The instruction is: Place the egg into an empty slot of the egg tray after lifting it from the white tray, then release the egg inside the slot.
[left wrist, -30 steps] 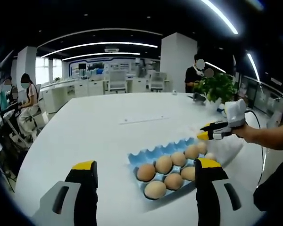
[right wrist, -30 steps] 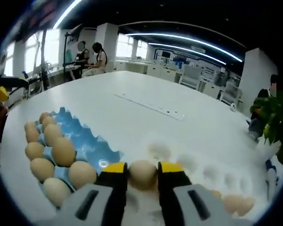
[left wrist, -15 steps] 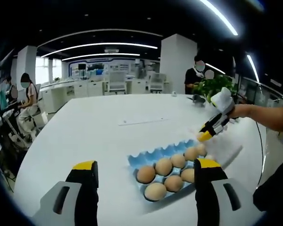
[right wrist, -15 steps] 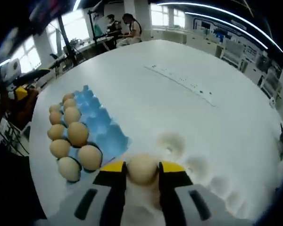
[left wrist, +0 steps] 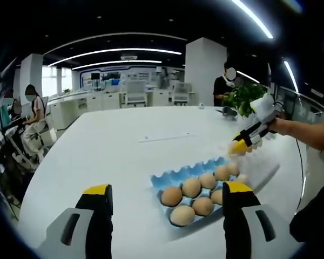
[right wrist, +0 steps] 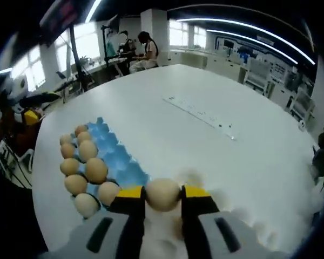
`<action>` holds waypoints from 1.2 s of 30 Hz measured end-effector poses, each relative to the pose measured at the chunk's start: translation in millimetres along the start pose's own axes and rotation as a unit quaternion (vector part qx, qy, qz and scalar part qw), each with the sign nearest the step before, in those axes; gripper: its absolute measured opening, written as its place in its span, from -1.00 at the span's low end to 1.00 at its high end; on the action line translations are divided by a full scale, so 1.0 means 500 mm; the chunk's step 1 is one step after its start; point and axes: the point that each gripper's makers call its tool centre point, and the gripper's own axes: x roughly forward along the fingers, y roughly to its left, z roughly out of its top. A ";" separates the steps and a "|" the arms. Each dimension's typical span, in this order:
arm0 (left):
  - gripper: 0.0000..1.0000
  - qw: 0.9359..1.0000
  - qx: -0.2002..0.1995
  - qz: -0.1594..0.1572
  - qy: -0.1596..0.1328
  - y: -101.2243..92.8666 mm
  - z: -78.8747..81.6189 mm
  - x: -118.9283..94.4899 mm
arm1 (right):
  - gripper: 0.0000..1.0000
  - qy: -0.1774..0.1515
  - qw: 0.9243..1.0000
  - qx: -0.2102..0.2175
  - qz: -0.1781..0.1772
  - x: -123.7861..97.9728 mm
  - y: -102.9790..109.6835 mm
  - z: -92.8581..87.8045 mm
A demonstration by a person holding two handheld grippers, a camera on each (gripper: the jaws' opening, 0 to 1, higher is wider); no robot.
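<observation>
A big white table [left wrist: 113, 156] is taking up most of the room, and on it the blue egg tray [right wrist: 116, 159] is lying with brown eggs sitting in its near rows and bare blue slots along its far edge. Just beside it the white tray [left wrist: 262, 170] is resting, its hollows hard to make out against the tabletop. The left gripper [left wrist: 164, 202] is hanging above the table with its jaws standing wide apart and nothing between them. The right gripper [right wrist: 163, 195] is pinching the egg [right wrist: 162, 195] firmly between its yellow tips, holding it in the air off the white tray, near the end of the egg tray.
</observation>
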 end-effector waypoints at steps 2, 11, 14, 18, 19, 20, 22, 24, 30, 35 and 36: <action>0.69 1.000 0.000 0.000 0.001 0.001 -0.002 -0.001 | -0.50 -0.008 1.000 0.000 0.002 -0.003 0.008 0.011; 0.69 1.000 0.005 -0.004 0.004 -0.006 -0.008 -0.006 | -0.51 -0.061 0.997 0.000 0.047 0.031 0.092 0.092; 0.69 1.000 0.006 -0.004 0.004 -0.003 -0.011 -0.008 | -0.51 -0.068 0.995 -0.013 0.068 0.064 0.135 0.121; 0.69 1.000 0.005 0.001 0.001 0.003 -0.007 -0.013 | -0.51 -0.075 0.993 -0.021 0.090 0.098 0.178 0.147; 0.69 1.000 0.005 0.003 -0.001 0.005 -0.006 -0.015 | -0.51 -0.073 0.992 -0.021 0.099 0.107 0.191 0.154; 0.69 1.000 0.003 0.004 -0.002 0.007 -0.005 -0.016 | -0.51 -0.077 0.992 -0.023 0.100 0.112 0.197 0.159; 0.69 1.000 0.002 0.007 -0.004 0.010 -0.003 -0.019 | -0.51 -0.078 0.990 -0.025 0.114 0.125 0.218 0.170; 0.69 1.000 0.001 0.009 -0.005 0.011 -0.003 -0.019 | -0.51 -0.084 0.989 -0.030 0.117 0.134 0.231 0.180; 0.69 1.000 -0.001 0.006 -0.004 0.009 -0.005 -0.018 | -0.51 -0.089 0.986 -0.020 0.142 0.175 0.257 0.200; 0.69 1.000 -0.001 0.005 -0.002 0.004 -0.005 -0.015 | -0.50 -0.100 0.983 -0.017 0.152 0.197 0.278 0.219; 0.69 1.000 -0.001 0.004 -0.003 0.003 -0.004 -0.014 | -0.50 -0.103 0.982 -0.019 0.156 0.201 0.284 0.223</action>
